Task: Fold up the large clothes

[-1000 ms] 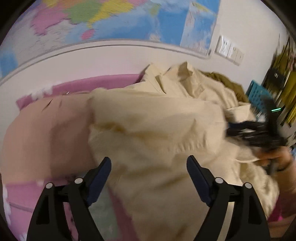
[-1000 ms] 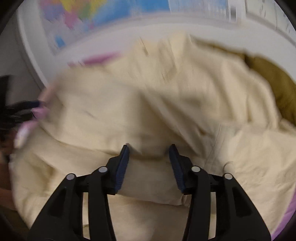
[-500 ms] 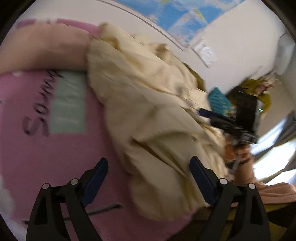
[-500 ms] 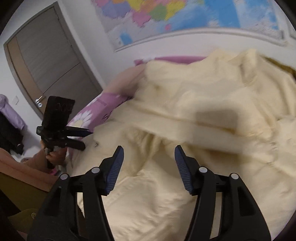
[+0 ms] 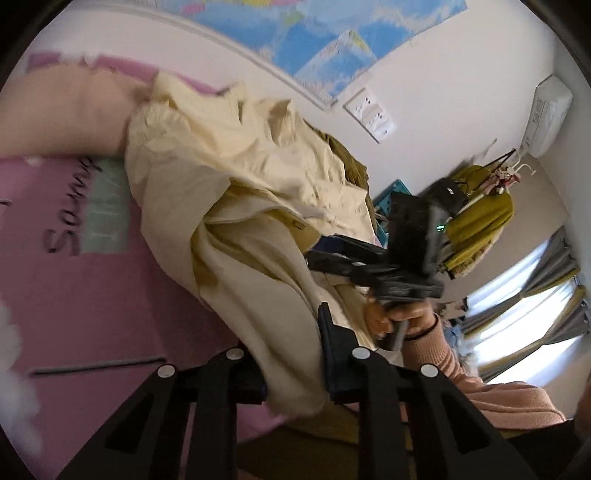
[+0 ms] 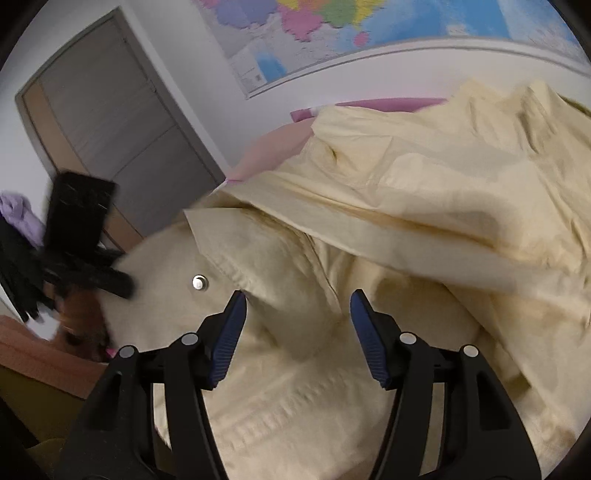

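A large cream jacket [image 5: 236, 192] lies bunched on a pink bed cover [image 5: 88, 295]. My left gripper [image 5: 291, 347] is shut on the jacket's near hem, which hangs between its fingers. My right gripper [image 6: 297, 332] is open and empty just above the jacket [image 6: 406, 229], near a metal snap button [image 6: 199, 283]. The right gripper also shows in the left wrist view [image 5: 376, 258], at the jacket's right edge. The left gripper shows blurred at the left of the right wrist view [image 6: 85, 251].
An olive garment [image 5: 347, 162] lies under the jacket at the far side. A peach pillow [image 5: 62, 114] lies at the head of the bed. A map [image 6: 388, 33] hangs on the wall. A door [image 6: 118, 122] stands left. A clothes rack [image 5: 480, 210] stands right.
My left gripper has closed from wide open onto the jacket's near hem. My right gripper has opened wider and let go of the jacket. Both views have swung.
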The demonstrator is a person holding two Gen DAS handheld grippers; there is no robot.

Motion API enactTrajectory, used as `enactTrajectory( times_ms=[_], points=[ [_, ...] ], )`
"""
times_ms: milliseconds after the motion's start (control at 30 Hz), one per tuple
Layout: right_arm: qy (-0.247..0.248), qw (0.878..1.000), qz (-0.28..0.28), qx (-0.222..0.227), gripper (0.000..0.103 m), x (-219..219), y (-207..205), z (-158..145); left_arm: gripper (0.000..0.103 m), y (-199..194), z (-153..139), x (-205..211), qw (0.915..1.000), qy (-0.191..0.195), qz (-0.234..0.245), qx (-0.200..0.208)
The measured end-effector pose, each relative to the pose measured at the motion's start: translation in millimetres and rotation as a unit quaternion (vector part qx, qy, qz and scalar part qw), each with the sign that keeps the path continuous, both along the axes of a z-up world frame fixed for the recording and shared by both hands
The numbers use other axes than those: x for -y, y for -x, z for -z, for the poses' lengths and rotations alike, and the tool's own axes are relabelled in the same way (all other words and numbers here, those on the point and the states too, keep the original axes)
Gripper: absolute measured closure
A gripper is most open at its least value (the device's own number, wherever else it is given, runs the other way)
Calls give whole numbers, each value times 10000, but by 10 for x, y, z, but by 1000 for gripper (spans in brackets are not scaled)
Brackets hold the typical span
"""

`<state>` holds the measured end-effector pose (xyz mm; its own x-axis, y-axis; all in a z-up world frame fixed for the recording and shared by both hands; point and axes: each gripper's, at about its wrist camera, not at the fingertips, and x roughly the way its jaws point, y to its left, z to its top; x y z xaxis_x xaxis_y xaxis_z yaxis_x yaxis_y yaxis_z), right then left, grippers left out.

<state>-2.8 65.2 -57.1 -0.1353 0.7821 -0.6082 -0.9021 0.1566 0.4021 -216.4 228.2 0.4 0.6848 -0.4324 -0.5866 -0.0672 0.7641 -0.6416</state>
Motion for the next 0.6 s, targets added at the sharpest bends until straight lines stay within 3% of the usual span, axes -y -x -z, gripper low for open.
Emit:
enactTrajectory(
  times_ms=[33,100,167,200,233,300,433,600],
  points=[
    [34,10000,-17,80,46,-57,38,18,82,54,-54,43,10000,-59,-19,-61],
    [321,9990,-9,313,46,-232,84,139,67,86,-47,98,9996,-231,-29,-173],
    [595,9977,-61,303,46,-365,109,274,58,70,114,117,9939,-883,-375,-553],
    [655,9973,-46,329,46,-394,104,294,45,58,207,72,9892,-1119,-605,-724],
    [646,9972,-2,367,46,-383,104,277,41,42,271,54,9875,-1181,-674,-800],
    [422,9985,102,342,45,-255,76,166,36,74,433,-12,9917,-878,-567,-745],
    [-62,9986,458,242,40,303,0,-78,26,180,494,-67,9930,-945,-563,-431],
    [-584,9813,1836,34,34,1548,-155,-208,19,262,492,169,9895,-1442,-133,26]
  ],
)
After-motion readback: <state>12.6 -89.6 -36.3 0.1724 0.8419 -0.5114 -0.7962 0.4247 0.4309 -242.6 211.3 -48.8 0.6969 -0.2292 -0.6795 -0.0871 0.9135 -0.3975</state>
